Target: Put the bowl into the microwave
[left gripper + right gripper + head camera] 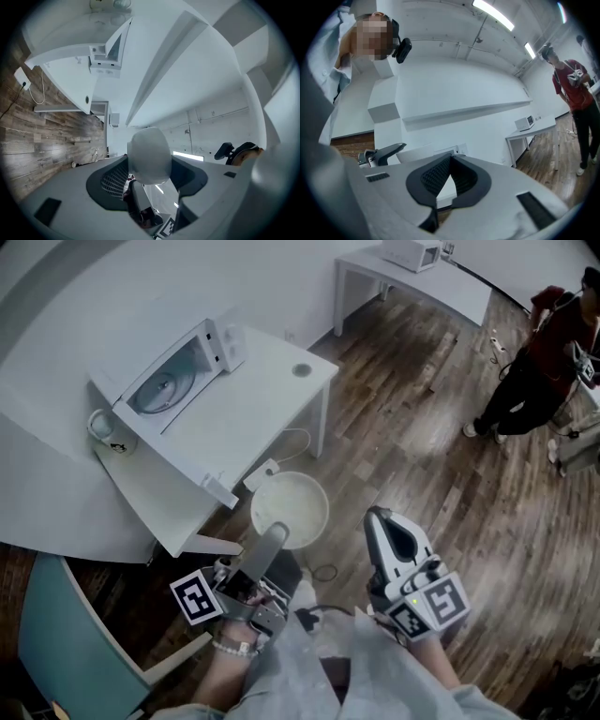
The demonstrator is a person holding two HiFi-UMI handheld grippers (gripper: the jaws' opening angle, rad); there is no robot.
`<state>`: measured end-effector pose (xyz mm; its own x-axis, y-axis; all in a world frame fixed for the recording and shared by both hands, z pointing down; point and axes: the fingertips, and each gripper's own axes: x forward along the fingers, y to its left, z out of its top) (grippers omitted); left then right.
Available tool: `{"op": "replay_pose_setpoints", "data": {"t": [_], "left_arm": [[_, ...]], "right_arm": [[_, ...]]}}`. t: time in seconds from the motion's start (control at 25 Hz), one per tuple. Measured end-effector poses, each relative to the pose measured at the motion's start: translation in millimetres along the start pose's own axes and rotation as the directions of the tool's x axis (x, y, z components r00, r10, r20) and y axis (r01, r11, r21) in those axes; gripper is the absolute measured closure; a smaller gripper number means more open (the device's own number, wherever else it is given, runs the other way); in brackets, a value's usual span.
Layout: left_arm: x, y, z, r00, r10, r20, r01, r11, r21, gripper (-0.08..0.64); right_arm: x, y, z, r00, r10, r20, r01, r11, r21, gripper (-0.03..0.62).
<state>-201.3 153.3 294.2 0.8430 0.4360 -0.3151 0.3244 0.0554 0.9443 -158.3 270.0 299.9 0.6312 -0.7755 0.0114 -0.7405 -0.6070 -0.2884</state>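
Dark wooden floor (450, 456) fills the room, with a person in red (534, 362) standing at its far side near a second table (412, 282). A white table (253, 399) against the pale wall carries the microwave (173, 381), its door swung open, and a mug (105, 430) just beside it. The white bowl (300, 502) hangs over the floor short of the table, its rim pinched by the left gripper (272, 540). The right gripper (378, 519) is clenched on nothing.

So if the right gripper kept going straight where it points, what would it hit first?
Probably the white table holding the microwave: the right gripper, jaws shut and empty, points toward its near side. Nothing shows in between, though depth is hard to judge.
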Motion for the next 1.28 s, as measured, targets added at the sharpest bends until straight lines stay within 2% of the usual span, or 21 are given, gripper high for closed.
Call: {"op": "replay_pose_setpoints", "data": {"t": [0.44,0.8,1.04,1.28], "left_arm": [[30,16,51,0.997,-0.02,-0.077,0.018,0.999,-0.026,0.301],[44,26,64,0.993,-0.039,-0.112,0.033,0.998,-0.057,0.301],[55,32,66,0.993,-0.037,-0.112,0.03,0.998,-0.06,0.301],[79,46,77,0.998,-0.018,-0.065,0.016,0.999,-0.039,0.301]], "right_arm": [[56,-8,7,0.998,-0.063,0.023,0.063,0.998,-0.026,0.595],[76,-13,8,0.995,-0.091,0.027,0.092,0.995,-0.041,0.595],[80,-28,10,0.995,-0.101,0.02,0.101,0.994,-0.035,0.595],[105,-56,11,0.999,-0.046,0.0,0.046,0.999,-0.028,0.595]]}}
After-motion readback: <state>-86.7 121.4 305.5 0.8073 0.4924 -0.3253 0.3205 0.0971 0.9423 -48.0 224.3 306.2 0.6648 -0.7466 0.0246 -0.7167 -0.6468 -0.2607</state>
